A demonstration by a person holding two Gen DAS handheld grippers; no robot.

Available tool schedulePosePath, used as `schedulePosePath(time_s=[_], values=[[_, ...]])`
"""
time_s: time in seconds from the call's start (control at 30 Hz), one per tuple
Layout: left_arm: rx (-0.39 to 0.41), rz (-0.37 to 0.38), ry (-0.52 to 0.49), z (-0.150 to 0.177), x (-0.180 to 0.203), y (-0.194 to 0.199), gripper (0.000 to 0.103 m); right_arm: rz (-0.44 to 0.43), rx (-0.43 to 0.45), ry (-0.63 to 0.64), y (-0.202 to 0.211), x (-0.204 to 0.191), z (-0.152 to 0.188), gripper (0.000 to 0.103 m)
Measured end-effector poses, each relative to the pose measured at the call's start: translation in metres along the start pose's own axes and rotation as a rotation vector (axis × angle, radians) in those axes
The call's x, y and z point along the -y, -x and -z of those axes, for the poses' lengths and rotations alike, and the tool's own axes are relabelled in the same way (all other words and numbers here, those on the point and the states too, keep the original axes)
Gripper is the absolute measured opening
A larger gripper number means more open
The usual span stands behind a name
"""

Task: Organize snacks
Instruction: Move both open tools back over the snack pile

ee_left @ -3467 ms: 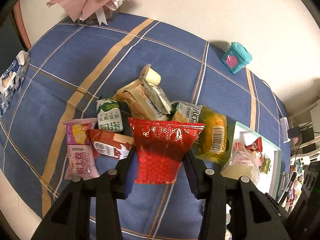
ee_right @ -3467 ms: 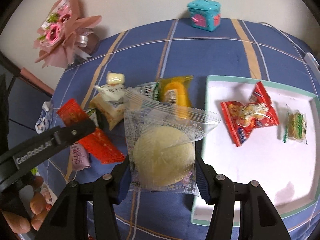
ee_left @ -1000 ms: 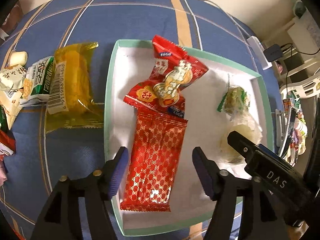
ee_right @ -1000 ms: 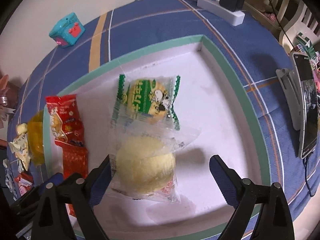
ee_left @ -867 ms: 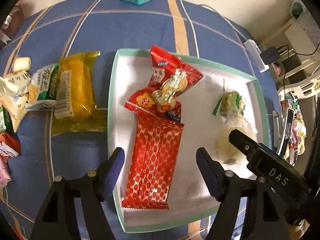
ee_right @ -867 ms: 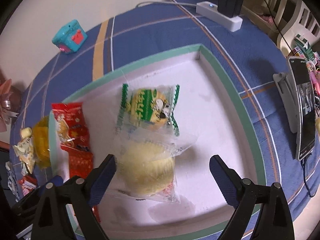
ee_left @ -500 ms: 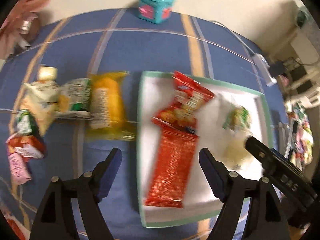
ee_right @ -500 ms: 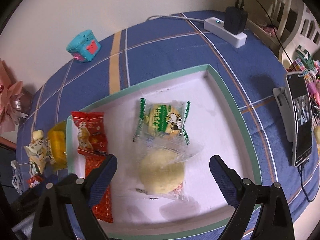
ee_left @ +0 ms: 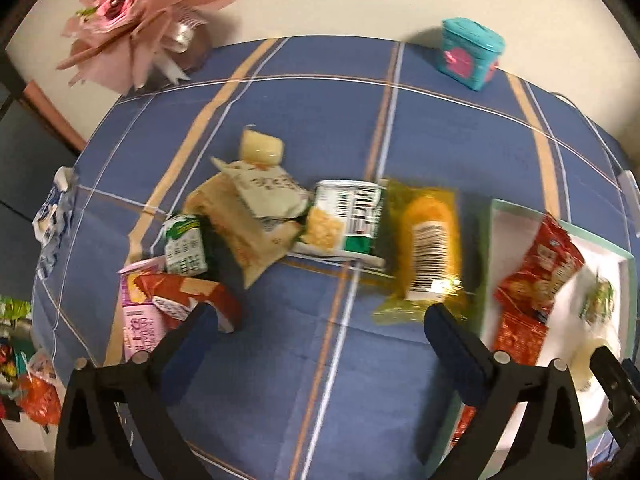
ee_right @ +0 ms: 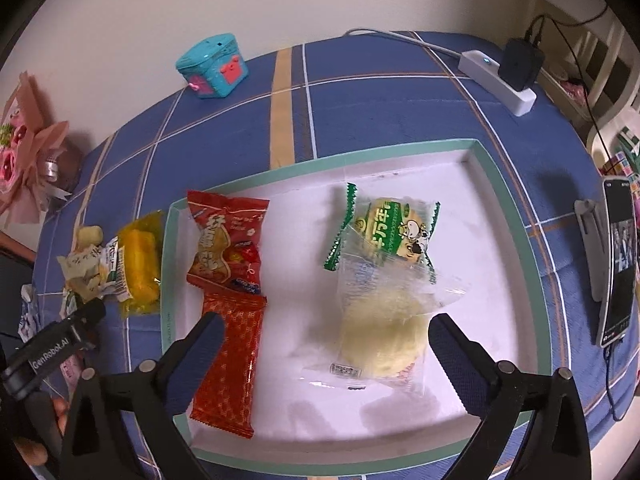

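Note:
A white tray with a green rim point(ee_right: 504, 184) holds a red patterned packet point(ee_right: 230, 364), a red cracker bag point(ee_right: 224, 244), a green-edged biscuit packet point(ee_right: 386, 228) and a clear-wrapped yellow bun point(ee_right: 380, 340). My right gripper point(ee_right: 326, 340) is open and empty above the tray's near half. My left gripper point(ee_left: 320, 328) is open and empty above the blue cloth, in front of a pile of loose snacks: a yellow cake packet point(ee_left: 430, 248), a green corn packet point(ee_left: 346, 216), a beige wafer pack point(ee_left: 248, 220), a small green carton point(ee_left: 184, 248) and a red-brown packet point(ee_left: 188, 296).
A teal toy box point(ee_right: 212, 66) and a pink paper bouquet point(ee_left: 140, 12) stand at the back by the wall. A white power strip point(ee_right: 498, 80) and a phone on a stand point(ee_right: 618, 256) lie right of the tray. The tray edge point(ee_left: 488, 264) shows at the right of the left wrist view.
My left gripper has swung left from the tray to over the loose snack pile. My right gripper has drawn back from the bun, which stays in the tray.

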State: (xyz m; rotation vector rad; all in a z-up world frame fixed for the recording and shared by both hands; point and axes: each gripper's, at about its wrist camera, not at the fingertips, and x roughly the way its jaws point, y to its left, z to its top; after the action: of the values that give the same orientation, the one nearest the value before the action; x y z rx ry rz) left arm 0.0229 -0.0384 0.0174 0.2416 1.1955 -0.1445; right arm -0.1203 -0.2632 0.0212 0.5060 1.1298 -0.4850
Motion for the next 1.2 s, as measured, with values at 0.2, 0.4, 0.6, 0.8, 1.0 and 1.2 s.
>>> schedulePosePath(time_s=[0.2, 0.4, 0.6, 0.8, 1.0, 1.2], values=[[0.008, 0.004, 0.0, 0.001, 0.0, -0.001, 0.103, 0.013, 0.011, 0.009, 0.0, -0.002, -0.001, 0.103], [0.054, 0.031, -0.016, 0.0, 0.0, 0.002, 0.103, -0.012, 0.036, 0.013, 0.006, -0.011, -0.001, 0.103], [0.056, 0.098, -0.005, -0.002, -0.01, 0.001, 0.103, -0.073, 0.053, 0.029, 0.012, -0.03, -0.001, 0.103], [0.076, 0.168, 0.109, -0.007, -0.041, 0.001, 0.103, -0.094, 0.05, 0.081, 0.015, -0.055, 0.001, 0.103], [0.099, 0.245, 0.215, -0.011, -0.081, 0.0, 0.103, -0.108, 0.044, 0.107, 0.014, -0.078, 0.003, 0.103], [0.132, 0.275, 0.296, -0.014, -0.117, 0.003, 0.103, -0.121, 0.034, 0.152, 0.01, -0.106, 0.008, 0.103]])
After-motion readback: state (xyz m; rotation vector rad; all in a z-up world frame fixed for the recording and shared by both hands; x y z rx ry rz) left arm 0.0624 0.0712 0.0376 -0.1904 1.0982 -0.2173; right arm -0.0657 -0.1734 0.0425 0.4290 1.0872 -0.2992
